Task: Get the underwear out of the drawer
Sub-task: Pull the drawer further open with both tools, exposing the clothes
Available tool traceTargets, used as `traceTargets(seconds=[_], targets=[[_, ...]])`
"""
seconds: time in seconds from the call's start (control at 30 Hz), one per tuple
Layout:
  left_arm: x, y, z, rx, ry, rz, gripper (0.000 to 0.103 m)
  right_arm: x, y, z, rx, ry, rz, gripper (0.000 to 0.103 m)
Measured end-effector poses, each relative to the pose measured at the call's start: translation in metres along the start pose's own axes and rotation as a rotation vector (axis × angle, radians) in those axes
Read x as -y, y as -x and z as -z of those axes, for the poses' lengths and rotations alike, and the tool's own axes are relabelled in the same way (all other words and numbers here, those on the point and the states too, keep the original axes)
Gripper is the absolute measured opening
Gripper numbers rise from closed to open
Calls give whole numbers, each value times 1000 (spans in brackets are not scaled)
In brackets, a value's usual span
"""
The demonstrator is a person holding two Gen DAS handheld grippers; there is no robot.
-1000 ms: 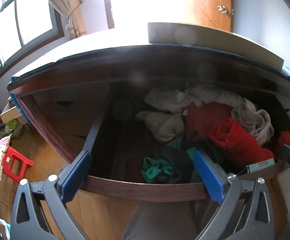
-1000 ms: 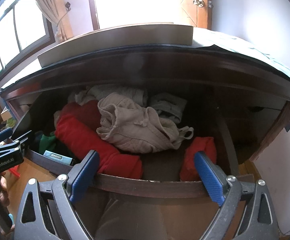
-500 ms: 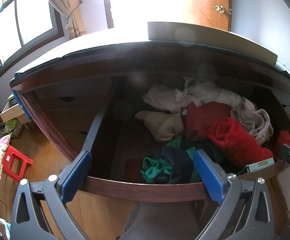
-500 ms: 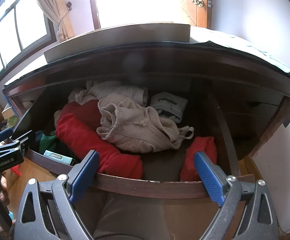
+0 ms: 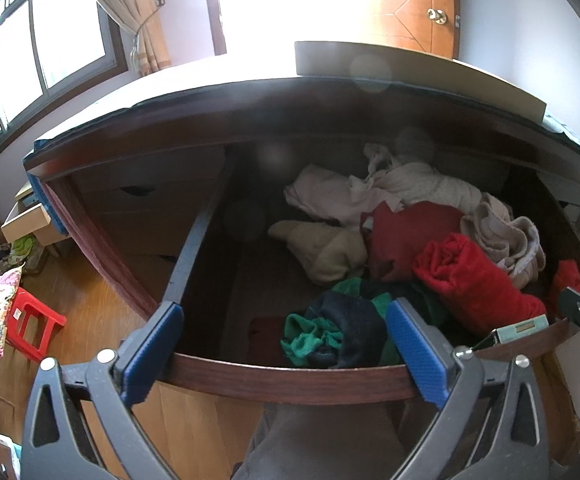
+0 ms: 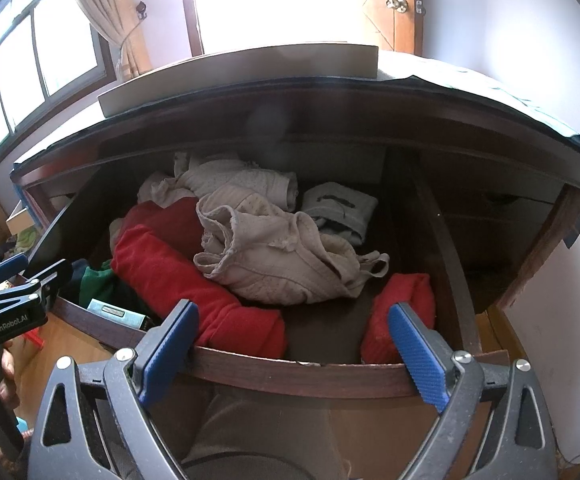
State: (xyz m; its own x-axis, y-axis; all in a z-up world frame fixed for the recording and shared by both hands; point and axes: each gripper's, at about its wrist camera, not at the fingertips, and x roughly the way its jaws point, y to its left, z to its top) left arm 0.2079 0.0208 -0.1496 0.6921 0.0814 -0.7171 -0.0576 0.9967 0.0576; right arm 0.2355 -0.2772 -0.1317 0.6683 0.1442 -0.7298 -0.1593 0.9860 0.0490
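Compared with 1 second ago, the drawer [image 5: 290,380] is drawn further out from under the desk top, so more of its floor and back row of clothes is exposed; the opening step is judged nearly done, and nothing has been lifted yet.

At the left, the left gripper [image 5: 286,352] is held at the front rim, its jaws spread wide and empty, with a crumpled green and navy knit bundle [image 5: 329,332] just beyond them. Next comes a long, tightly rolled red fleece [image 6: 194,292], soft and fuzzy. Beside it, the underwear [image 6: 274,256], a beige ribbed piece with frayed edging, is lying loosely heaped mid-drawer. At the right, the right gripper [image 6: 293,356] is likewise held wide open, gripping nothing, near a small red roll [image 6: 401,304].
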Motion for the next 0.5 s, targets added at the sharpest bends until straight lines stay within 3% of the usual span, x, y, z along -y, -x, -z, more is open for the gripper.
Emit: traceTargets(seconds=[0.5], targets=[[2,0,0,2,2,-20,103,2,1,1,-8,8,-33,96]])
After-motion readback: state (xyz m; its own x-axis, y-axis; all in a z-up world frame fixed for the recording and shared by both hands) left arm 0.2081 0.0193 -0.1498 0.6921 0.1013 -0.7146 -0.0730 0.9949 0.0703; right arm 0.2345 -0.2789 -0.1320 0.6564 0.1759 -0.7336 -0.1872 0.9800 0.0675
